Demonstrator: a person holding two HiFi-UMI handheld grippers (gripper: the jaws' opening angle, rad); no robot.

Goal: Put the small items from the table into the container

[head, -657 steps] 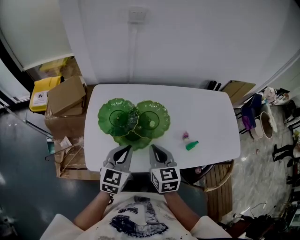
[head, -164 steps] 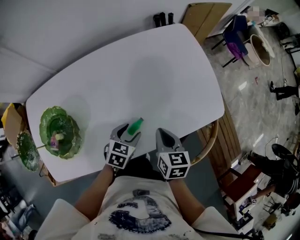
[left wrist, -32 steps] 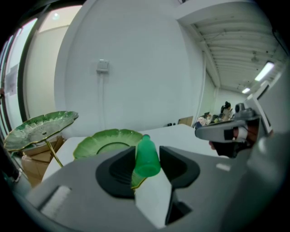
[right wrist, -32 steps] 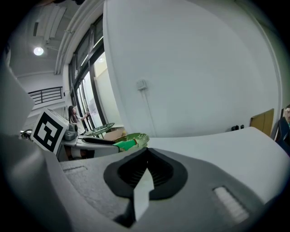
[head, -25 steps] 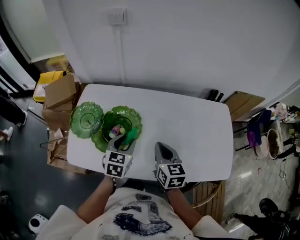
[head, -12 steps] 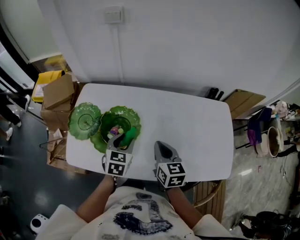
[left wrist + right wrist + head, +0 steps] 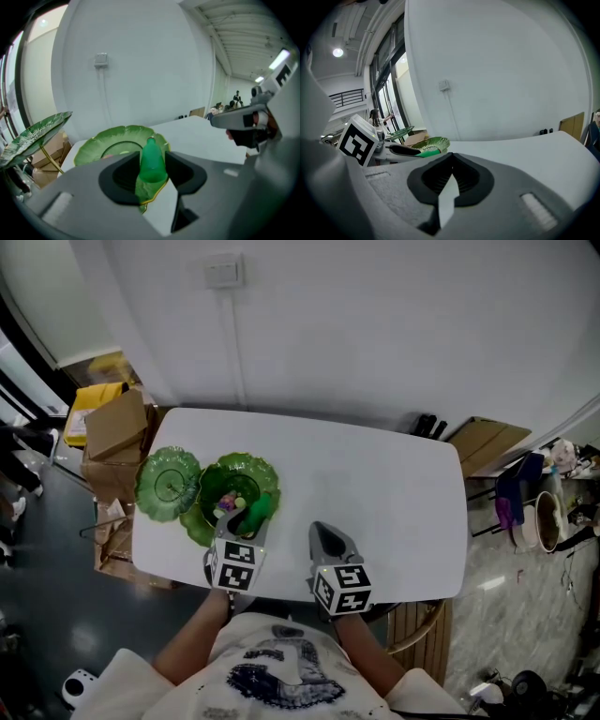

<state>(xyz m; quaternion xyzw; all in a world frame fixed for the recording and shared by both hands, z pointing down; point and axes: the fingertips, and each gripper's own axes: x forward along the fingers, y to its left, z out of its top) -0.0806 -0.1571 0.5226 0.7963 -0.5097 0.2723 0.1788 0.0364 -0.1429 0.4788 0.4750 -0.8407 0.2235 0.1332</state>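
Currently the left gripper pinches a small green bottle between its pads, just above the near rim of the green leaf-shaped dish at the white table's left end, where a pinkish item lies, while the right gripper hangs pressed together and empty over the table's near edge.

The left gripper and right gripper are grey with black jaws. Behind the jaws each carries a white cube bearing black square markers. The person wears a white, dark-printed T-shirt with short sleeves.
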